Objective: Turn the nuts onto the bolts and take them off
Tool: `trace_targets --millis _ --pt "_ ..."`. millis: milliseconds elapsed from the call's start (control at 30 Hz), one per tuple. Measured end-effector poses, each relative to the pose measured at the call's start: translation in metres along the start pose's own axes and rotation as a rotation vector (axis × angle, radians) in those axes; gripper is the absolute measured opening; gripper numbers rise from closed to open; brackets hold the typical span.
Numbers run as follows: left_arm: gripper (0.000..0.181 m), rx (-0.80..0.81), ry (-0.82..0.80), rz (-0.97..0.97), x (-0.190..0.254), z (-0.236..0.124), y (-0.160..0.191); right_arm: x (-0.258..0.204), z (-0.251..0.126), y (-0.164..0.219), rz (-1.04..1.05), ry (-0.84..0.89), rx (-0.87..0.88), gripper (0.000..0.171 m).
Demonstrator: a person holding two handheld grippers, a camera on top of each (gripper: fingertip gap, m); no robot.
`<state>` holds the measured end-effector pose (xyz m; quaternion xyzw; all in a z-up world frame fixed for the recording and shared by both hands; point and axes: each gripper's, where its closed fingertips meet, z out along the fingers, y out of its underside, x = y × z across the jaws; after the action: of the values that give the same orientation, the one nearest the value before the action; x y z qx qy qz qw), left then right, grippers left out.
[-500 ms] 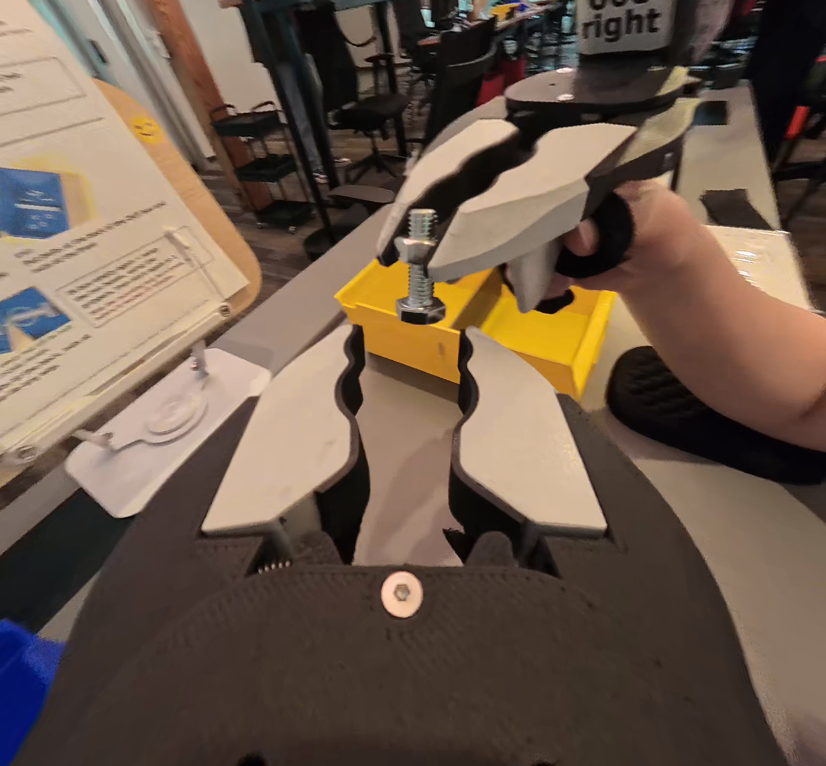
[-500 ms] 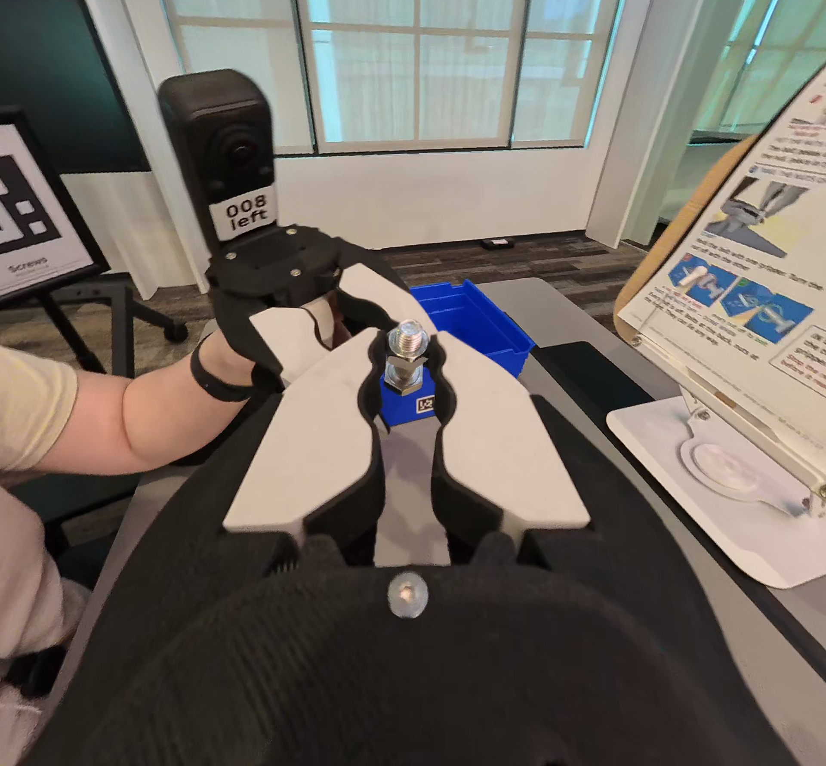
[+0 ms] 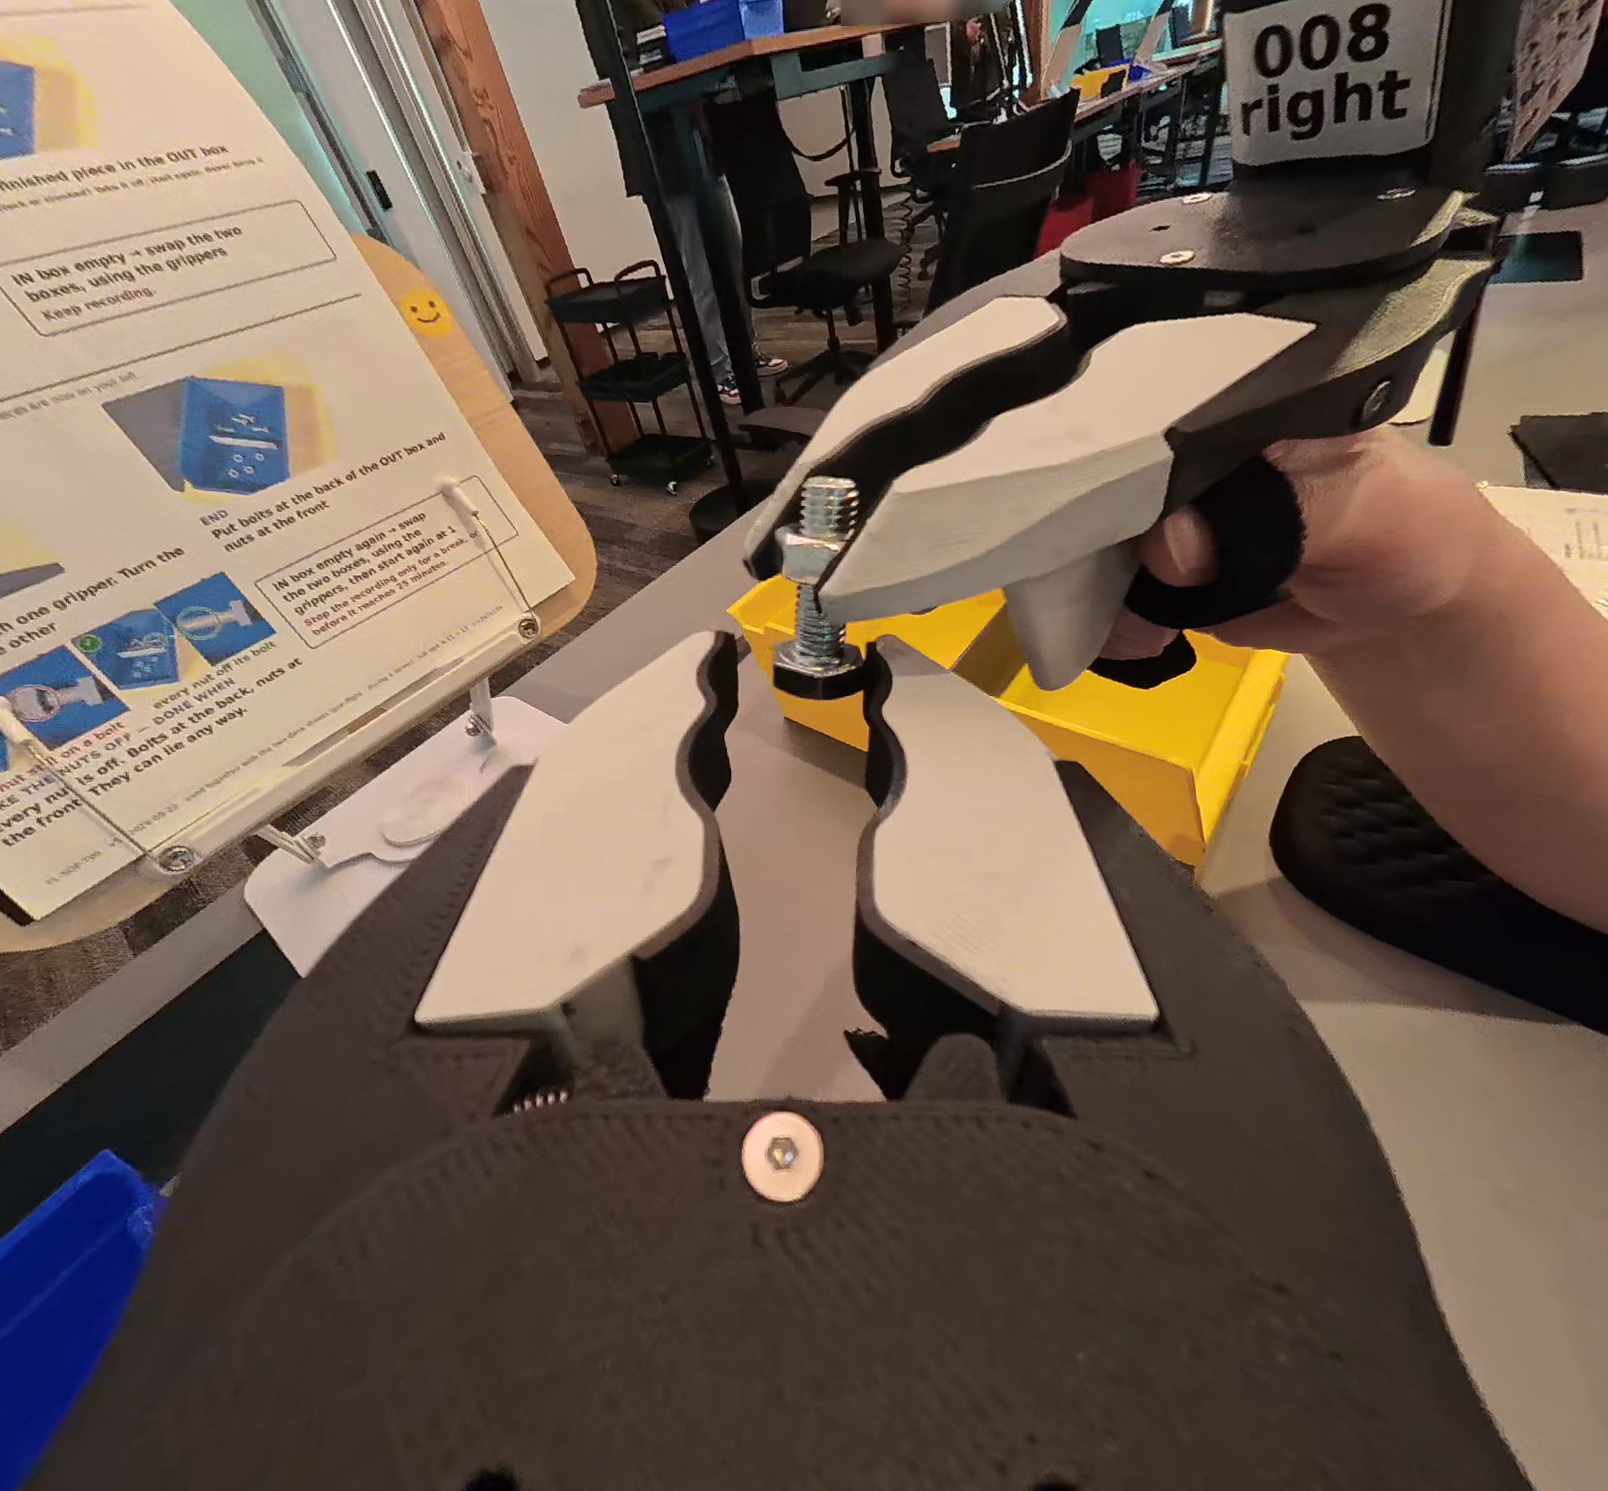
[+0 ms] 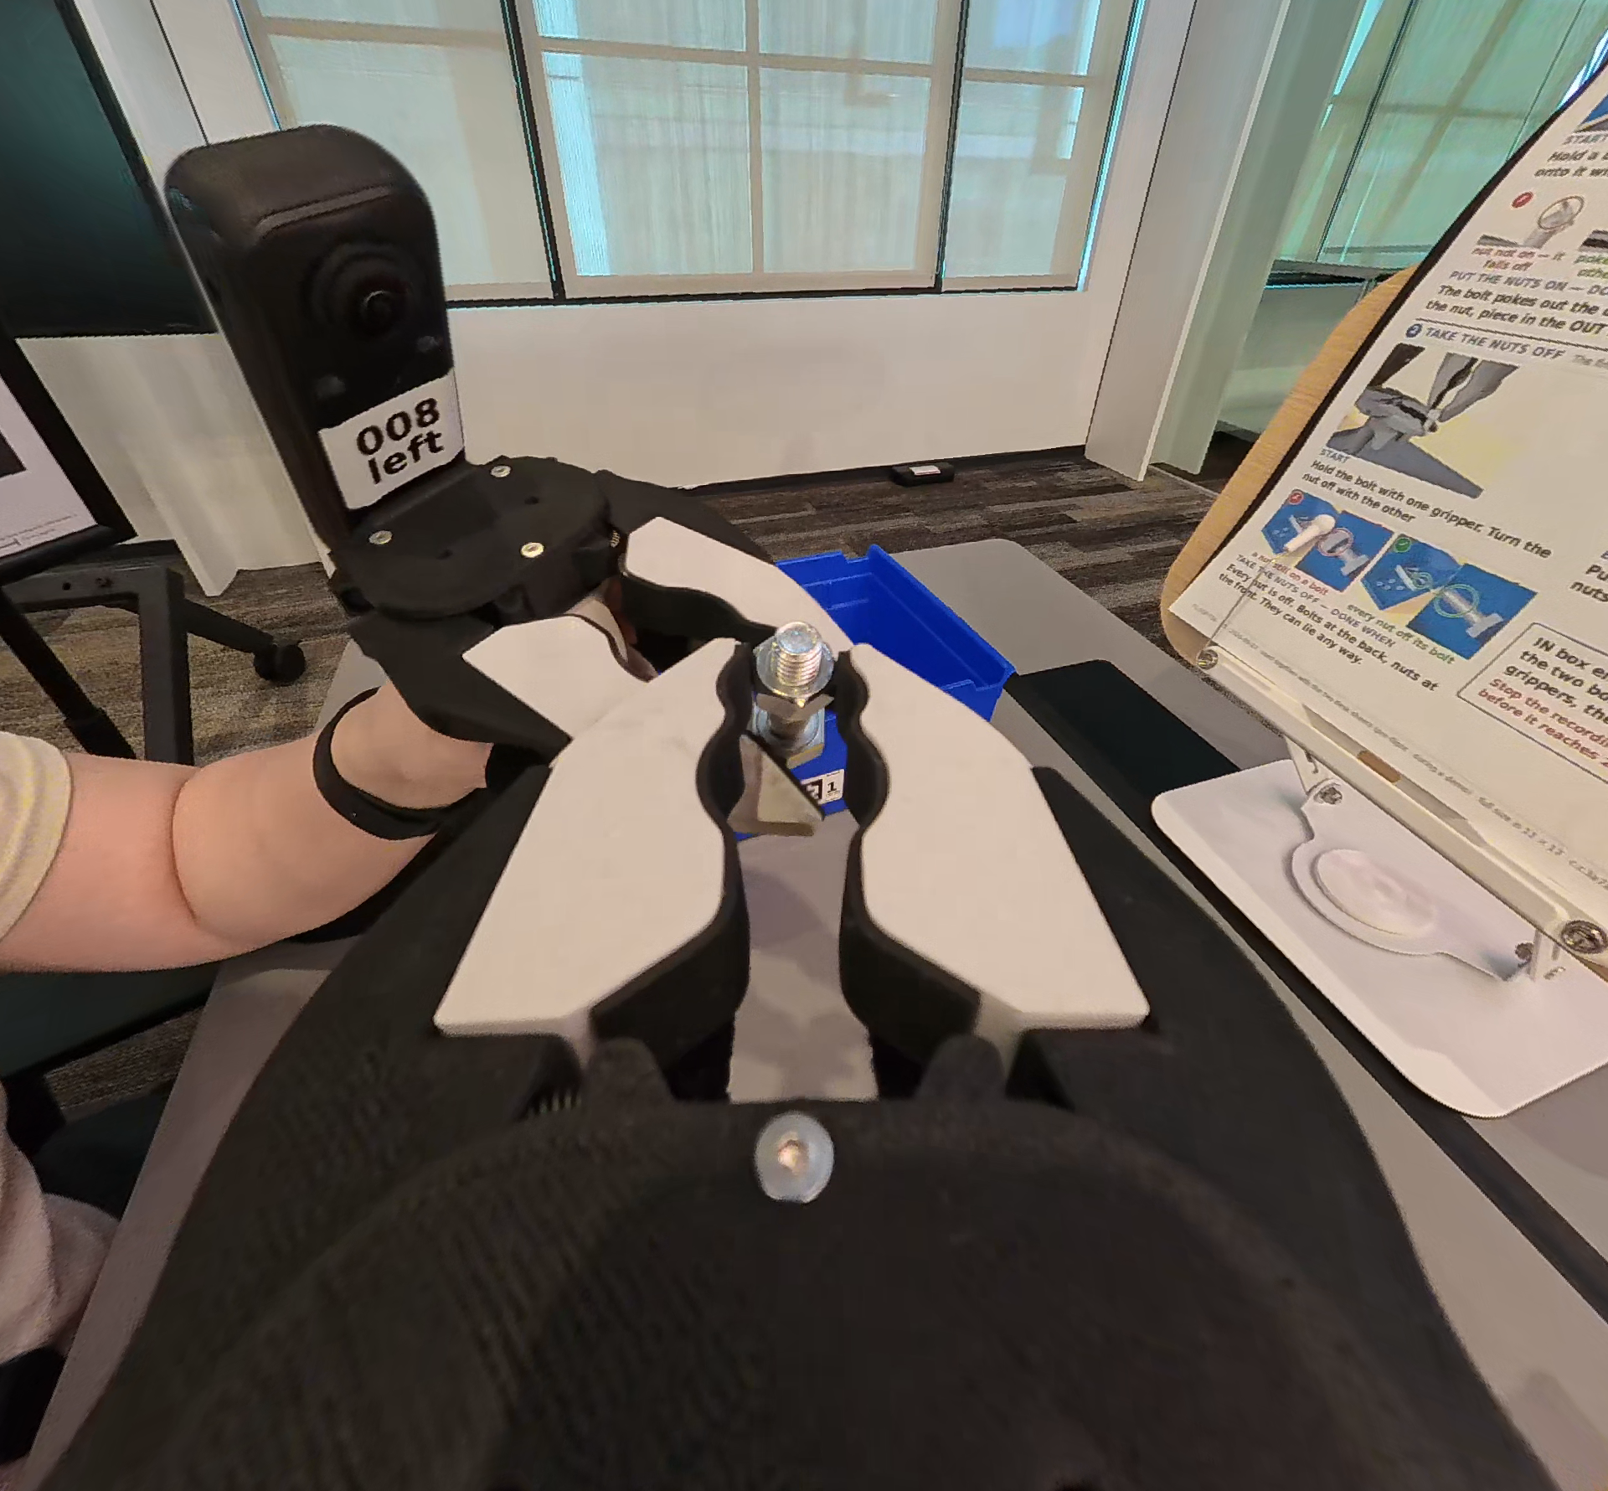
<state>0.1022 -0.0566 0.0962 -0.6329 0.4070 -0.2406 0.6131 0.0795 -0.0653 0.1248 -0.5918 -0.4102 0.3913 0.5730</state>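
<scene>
A silver bolt [image 3: 814, 622] stands upright, thread end up, with a hex nut [image 3: 809, 553] partway down its thread. My left gripper [image 3: 805, 657] has its jaws closed in on the bolt's hex head from below. My right gripper [image 3: 805, 566] comes in from the right, held in a hand, and is shut on the nut. In the right wrist view my right gripper [image 4: 793, 662] pinches the nut [image 4: 783, 696] at its tips, with the bolt's thread end [image 4: 796, 644] poking above. The left gripper's fingers [image 4: 557, 675] reach in from the left underneath.
A yellow bin [image 3: 1131, 762] sits on the grey table [image 3: 1436, 1101] just behind the bolt. A blue bin [image 4: 905, 622] lies behind the left gripper. An instruction board [image 3: 217, 492] on a white stand [image 4: 1357, 910] lines one side. A black pad [image 3: 1392, 883] lies under the right forearm. Less than 4 cm separates the two grippers' tips.
My left gripper has moved forward and narrowed its jaws around the bolt head; before, it was open and short of the bolt. The right gripper still holds the nut.
</scene>
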Motion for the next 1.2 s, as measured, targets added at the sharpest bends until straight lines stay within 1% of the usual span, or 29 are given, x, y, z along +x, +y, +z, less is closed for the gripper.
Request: trace_targets --millis 133,267,333,533,667,767,900,1033,1200 --pt "0.022 -0.014 0.011 0.022 0.002 0.0 0.002 0.001 0.0 0.001 -0.002 0.005 -0.011 0.02" --pt "0.024 -0.034 0.009 0.034 0.003 0.001 0.005 0.0 0.0 0.001 -0.003 0.004 -0.011 0.02" --pt "0.018 -0.021 0.022 0.03 0.004 0.0 0.003 0.0 -0.001 0.001 -0.004 0.005 -0.011 0.02" --pt "0.018 -0.028 0.009 0.056 0.003 0.001 0.005 0.001 -0.001 0.002 0.007 0.001 -0.021 0.02" --pt "0.018 -0.017 0.026 0.027 0.004 0.001 0.003 0.001 -0.002 -0.001 0.002 0.003 -0.002 0.02" --pt "0.018 0.002 0.006 0.012 -0.002 -0.001 0.001 0.003 -0.006 -0.007 -0.003 0.017 0.03 0.026" --pt "0.018 0.03 0.026 -0.029 -0.005 -0.006 -0.004 0.007 -0.014 -0.017 -0.046 0.041 0.074 0.034" --pt "0.018 0.053 0.058 -0.07 -0.003 -0.008 -0.008 0.003 -0.012 -0.018 -0.087 0.028 0.098 0.035" --pt "0.018 0.058 0.086 -0.087 0.001 -0.007 -0.008 -0.006 -0.003 -0.015 -0.053 -0.022 0.114 0.035"
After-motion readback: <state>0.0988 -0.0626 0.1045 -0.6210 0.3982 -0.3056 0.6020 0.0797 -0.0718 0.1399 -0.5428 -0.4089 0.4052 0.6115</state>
